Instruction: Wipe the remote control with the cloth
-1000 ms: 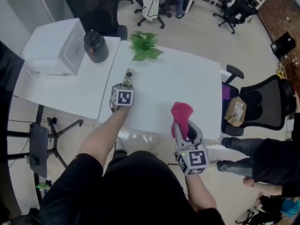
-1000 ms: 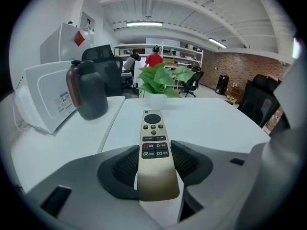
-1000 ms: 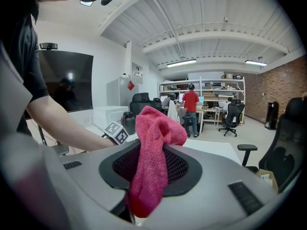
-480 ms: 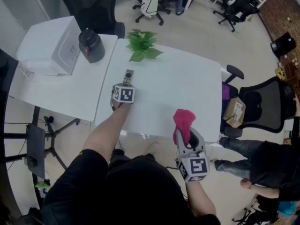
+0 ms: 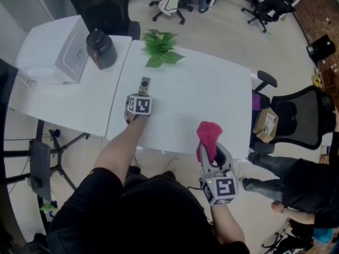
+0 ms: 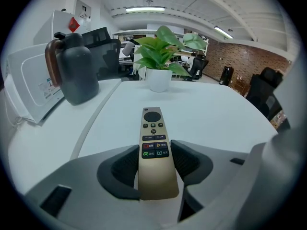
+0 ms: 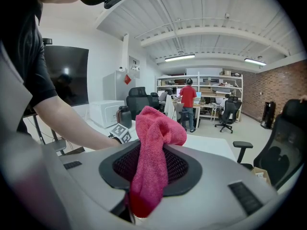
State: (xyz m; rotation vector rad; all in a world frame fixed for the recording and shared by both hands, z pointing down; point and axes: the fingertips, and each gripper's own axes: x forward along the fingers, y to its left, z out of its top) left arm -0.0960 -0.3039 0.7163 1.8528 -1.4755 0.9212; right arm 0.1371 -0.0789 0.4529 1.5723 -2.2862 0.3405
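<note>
A slim gold remote control (image 5: 144,83) lies on the white table (image 5: 212,99), pointing away from me. My left gripper (image 5: 142,94) is shut on its near end. In the left gripper view the two dark pads sit against both long sides of the remote control (image 6: 154,143), and its buttons face up. My right gripper (image 5: 212,153) hovers past the table's front edge, shut on a pink cloth (image 5: 208,134). In the right gripper view the cloth (image 7: 153,143) bunches up above the pads and hangs down between them.
A potted green plant (image 5: 160,49) stands at the table's far edge. A dark jug (image 5: 100,49) and a white box-like appliance (image 5: 58,46) sit on the adjoining table to the left. A black office chair (image 5: 296,120) stands to the right, and a seated person is at lower right.
The right gripper with the cloth has drifted slightly back toward me. The left gripper has stayed on the remote control.
</note>
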